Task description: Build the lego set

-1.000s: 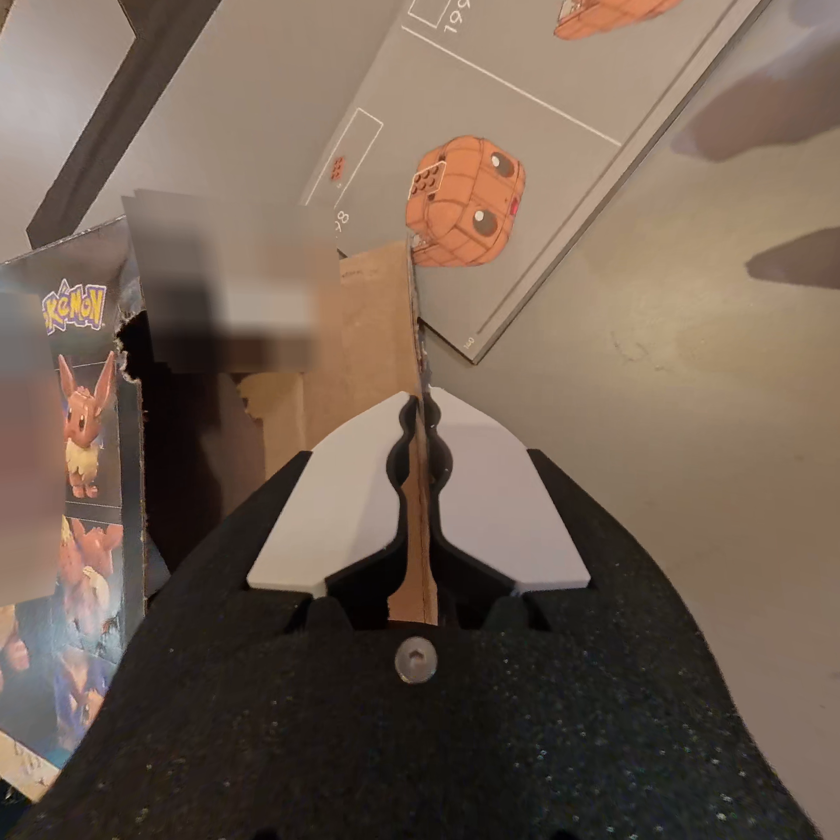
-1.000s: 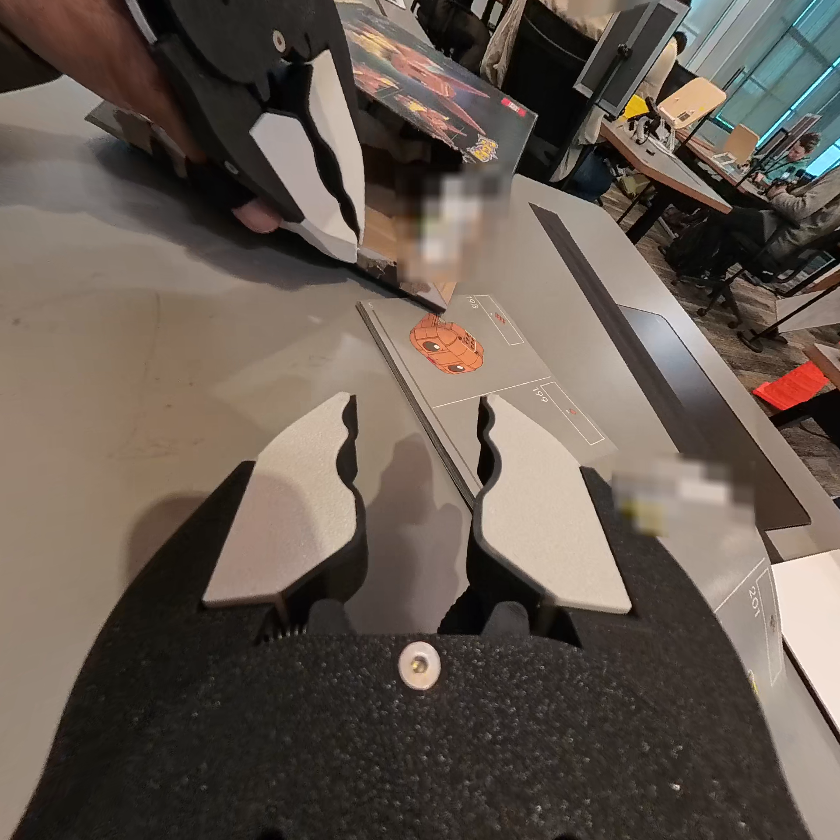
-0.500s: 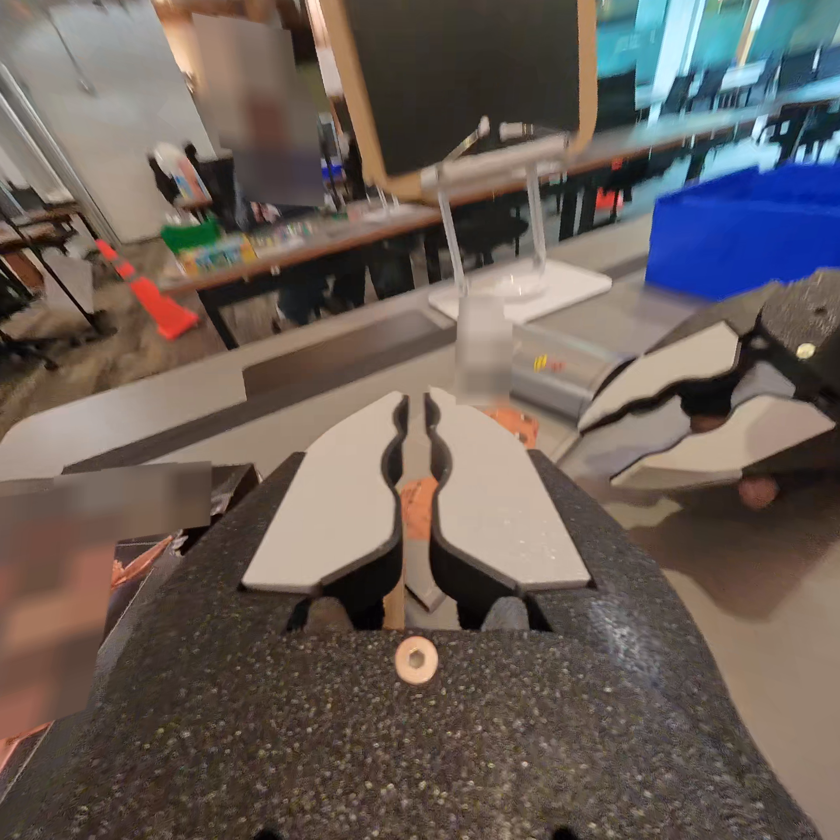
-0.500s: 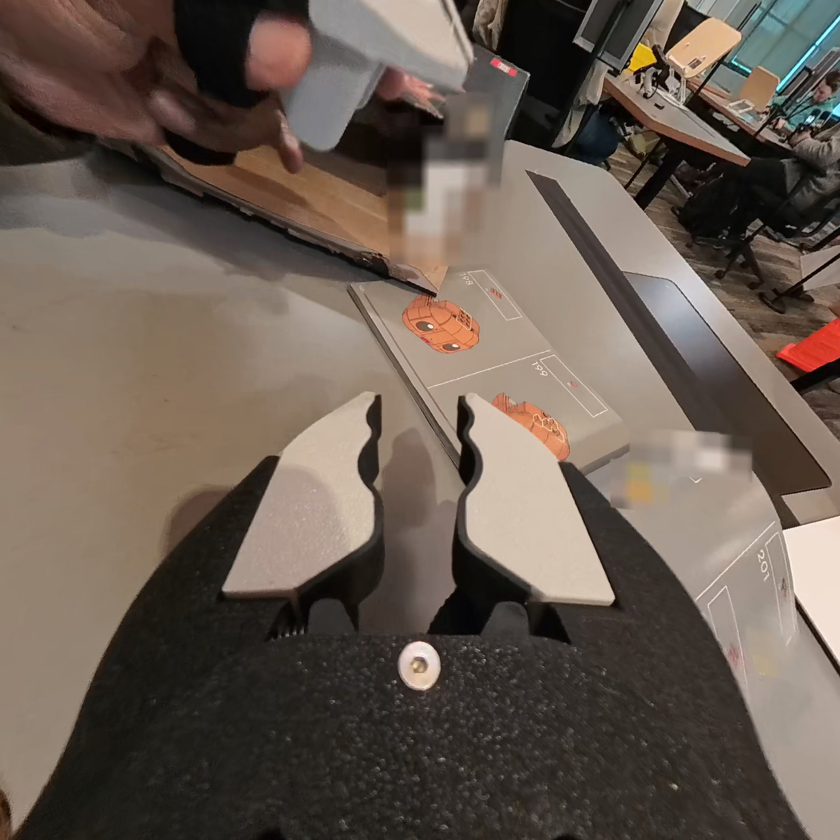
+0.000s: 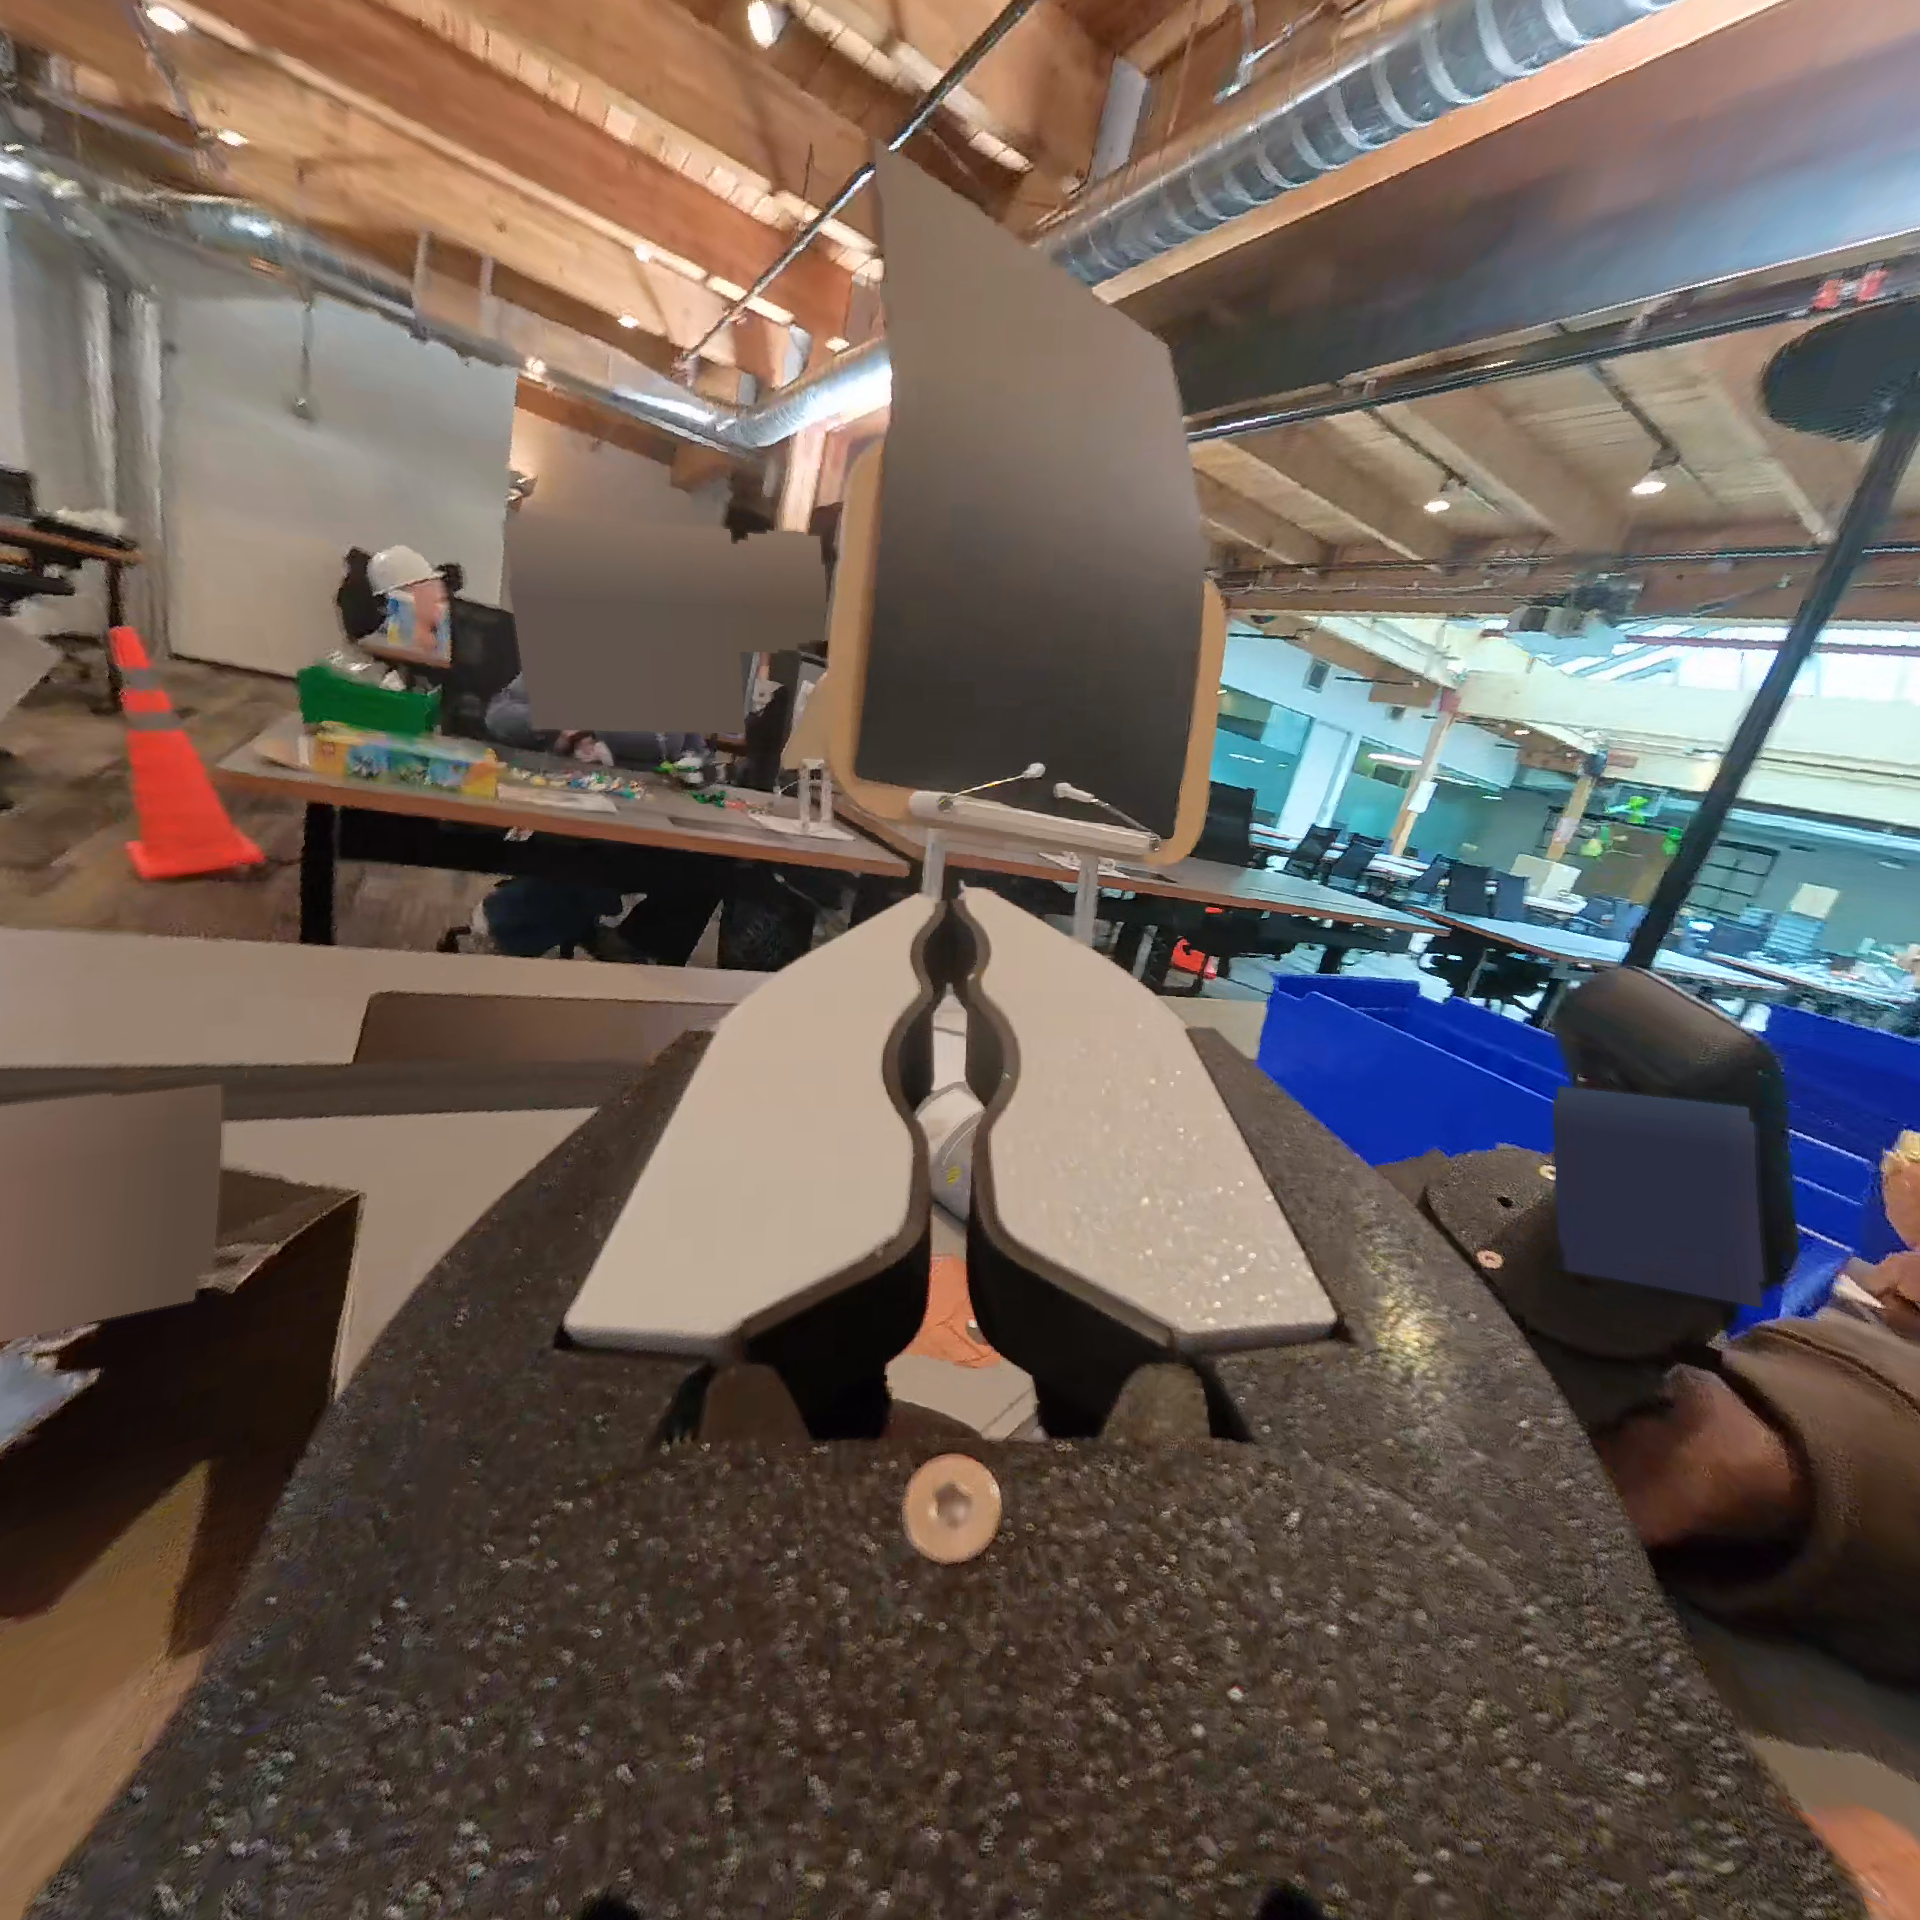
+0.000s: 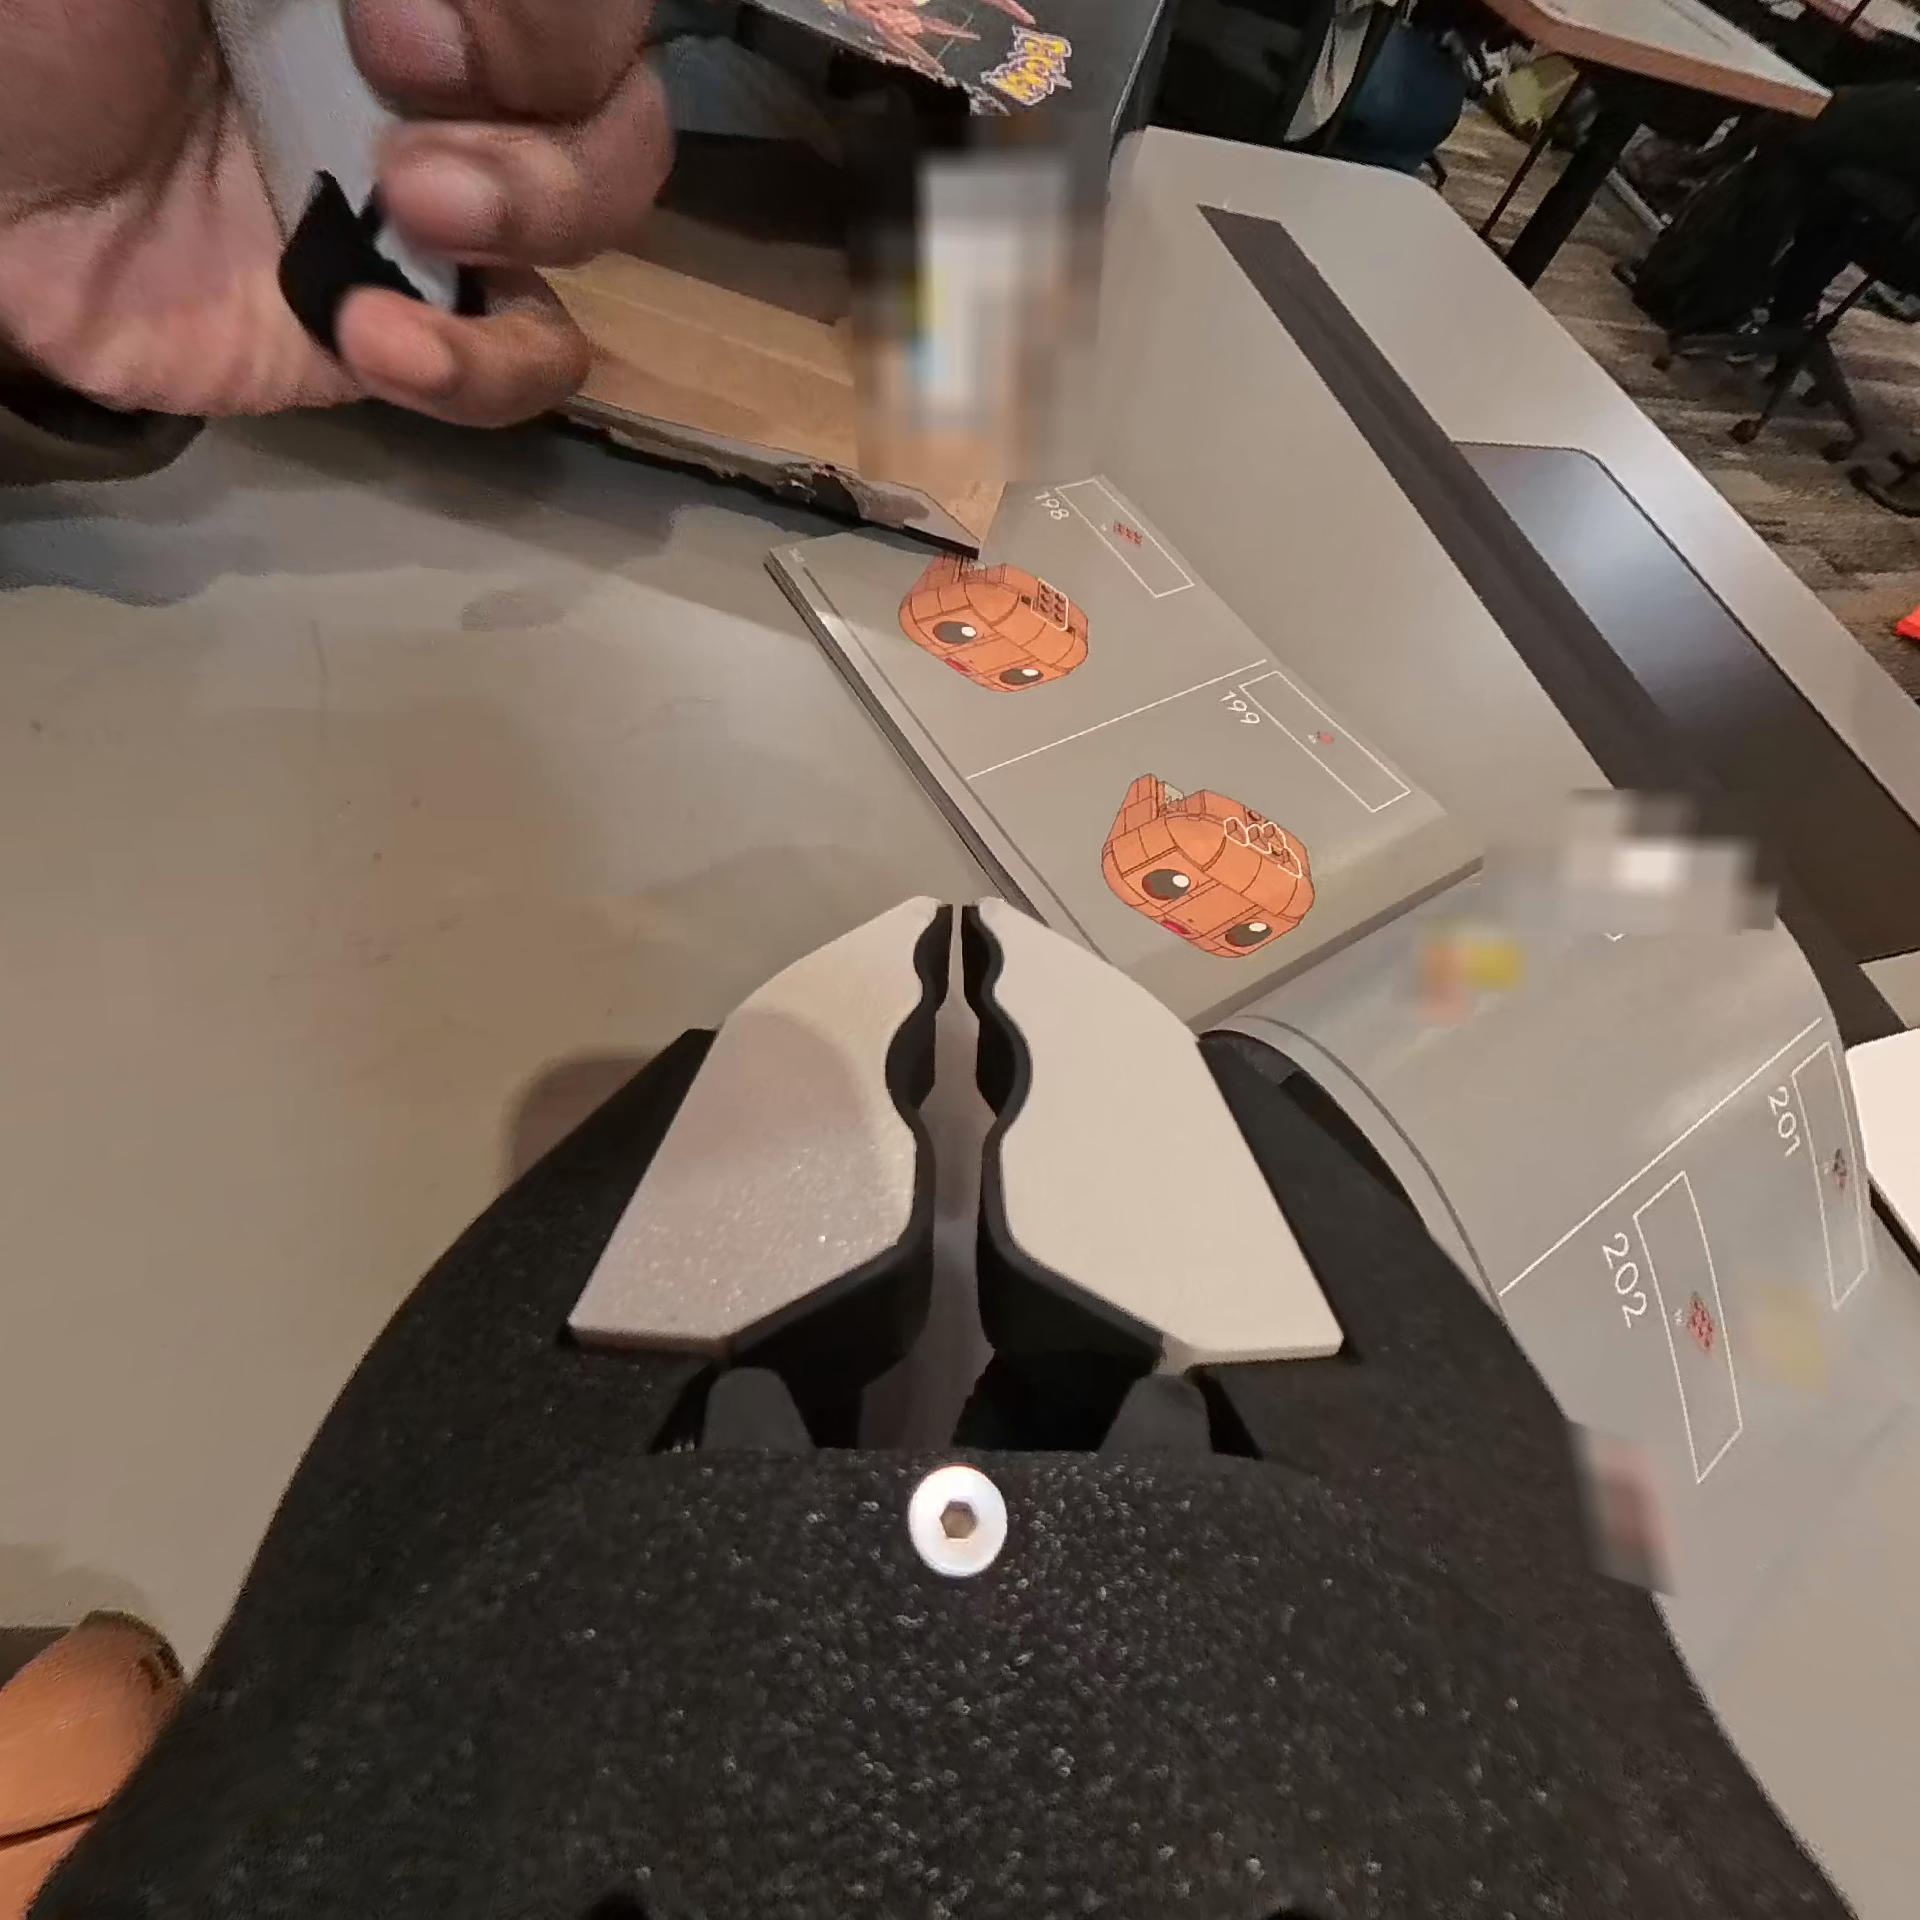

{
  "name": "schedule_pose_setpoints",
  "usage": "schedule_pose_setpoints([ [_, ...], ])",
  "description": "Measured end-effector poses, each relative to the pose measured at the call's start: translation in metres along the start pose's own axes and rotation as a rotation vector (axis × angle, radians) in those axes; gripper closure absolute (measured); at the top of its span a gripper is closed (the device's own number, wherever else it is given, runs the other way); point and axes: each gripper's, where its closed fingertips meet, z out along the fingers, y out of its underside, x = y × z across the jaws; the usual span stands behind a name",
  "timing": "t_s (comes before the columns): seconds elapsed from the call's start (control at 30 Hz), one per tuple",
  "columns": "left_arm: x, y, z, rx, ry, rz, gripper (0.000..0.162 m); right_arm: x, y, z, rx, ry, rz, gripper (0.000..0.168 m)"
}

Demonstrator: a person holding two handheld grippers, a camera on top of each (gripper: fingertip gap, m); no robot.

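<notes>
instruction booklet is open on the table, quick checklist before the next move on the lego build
1. Instruction booklet lies flat, pages showing: ok.
2. Right gripper empty, ready to pick: ok, fingers nearly together, nothing between them.
3. Left gripper empty: ok, nearly shut, nothing gripped.
4. Left gripper aimed at the work: not ok, it points out over the room.
5. Loose bricks within reach: cannot tell, none visible on the table.
6. Box clear of booklet: not ok, its torn flap overlaps the far corner.
</notes>
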Motion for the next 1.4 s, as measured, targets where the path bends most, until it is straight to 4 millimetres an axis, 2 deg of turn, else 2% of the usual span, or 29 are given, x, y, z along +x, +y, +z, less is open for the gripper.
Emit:
schedule_pose_setpoints([
  [0.1,0.000,0.003,0.000,-0.014,0.005,-0.004,0.162,0.001,0.002,0.000,-0.008,-0.003,0.016,0.167],
  [0.23,-0.009,0.008,-0.005,0.002,-0.038,0.103,0.162,0.001,0.002,-0.001,-0.004,-0.014,0.038,0.166],
  [0.33,0.004,0.004,-0.006,0.099,0.071,0.149,0.162,0.001,0.002,0.000,-0.005,-0.021,0.044,0.165],
  [0.5,0.021,-0.006,-0.010,0.196,0.210,0.000,0.162,0.000,0.002,-0.002,0.002,-0.028,0.060,0.162],
  [0.6,0.019,-0.015,-0.013,0.278,0.150,-0.041,0.162,-0.002,0.001,-0.004,0.007,-0.033,0.072,0.162],
  [0.7,0.033,-0.011,-0.011,0.213,0.237,-0.153,0.162,-0.006,0.001,-0.011,0.008,-0.035,0.078,0.164],
  [0.83,0.058,0.003,-0.006,0.109,0.356,-0.210,0.162,-0.015,-0.007,-0.031,0.027,-0.031,0.077,0.166],
  [0.93,0.079,0.023,-0.002,0.025,0.405,-0.153,0.162,-0.025,-0.012,-0.050,0.046,-0.041,0.084,0.166],
  [1.03,0.104,0.039,-0.002,0.012,0.474,-0.086,0.162,-0.037,-0.009,-0.069,0.046,-0.048,0.082,0.167],
  [1.17,0.132,0.044,-0.005,0.044,0.587,-0.103,0.162,-0.045,-0.004,-0.095,0.053,-0.048,0.092,0.167],
  [1.4,0.139,0.061,0.003,-0.061,0.556,-0.151,0.162,-0.051,0.005,-0.132,0.055,-0.052,0.114,0.167],
])
